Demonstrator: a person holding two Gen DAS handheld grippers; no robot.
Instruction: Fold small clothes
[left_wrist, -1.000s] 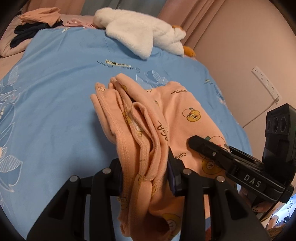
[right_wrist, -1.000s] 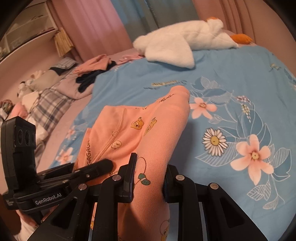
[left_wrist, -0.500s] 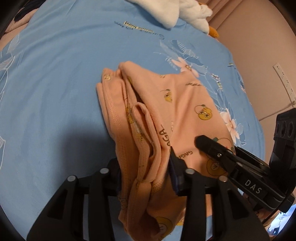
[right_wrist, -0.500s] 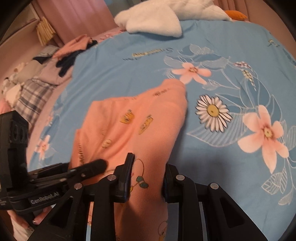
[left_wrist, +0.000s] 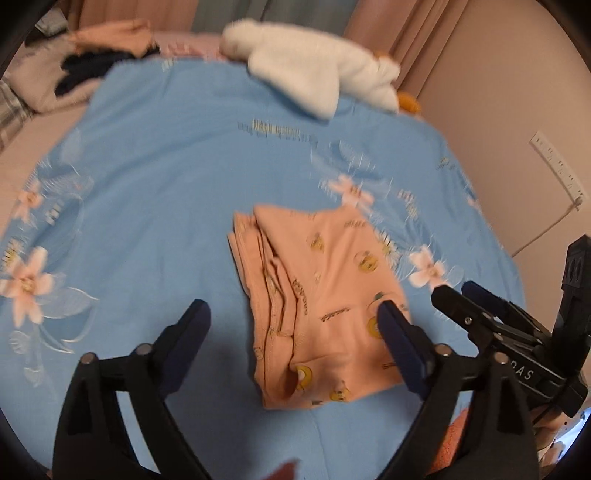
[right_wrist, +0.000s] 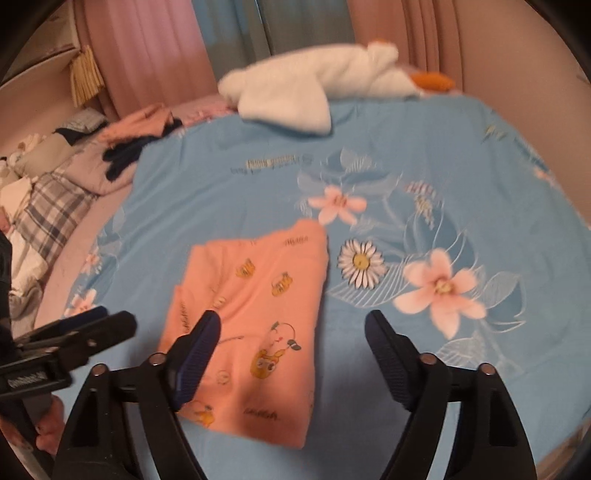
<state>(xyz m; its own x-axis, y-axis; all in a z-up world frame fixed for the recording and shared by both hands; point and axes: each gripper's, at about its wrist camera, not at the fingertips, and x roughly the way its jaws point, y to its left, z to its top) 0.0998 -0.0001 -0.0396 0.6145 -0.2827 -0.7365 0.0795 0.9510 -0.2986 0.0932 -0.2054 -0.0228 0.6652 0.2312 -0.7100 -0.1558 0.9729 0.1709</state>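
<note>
With both the left gripper (left_wrist: 291, 314) and right gripper (right_wrist: 291, 325) just sprung wide and empty, peach garment (left_wrist: 321, 306) folded flat mid-bedspread (left_wrist: 147, 206); release step done, next probably fetching 1 more from the far-left pile (right_wrist: 140, 129).

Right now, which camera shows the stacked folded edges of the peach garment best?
The left wrist view: the peach garment shows its layered hems along its left side. The right wrist view shows the peach garment only as a flat printed top, its edges unseen.
</note>
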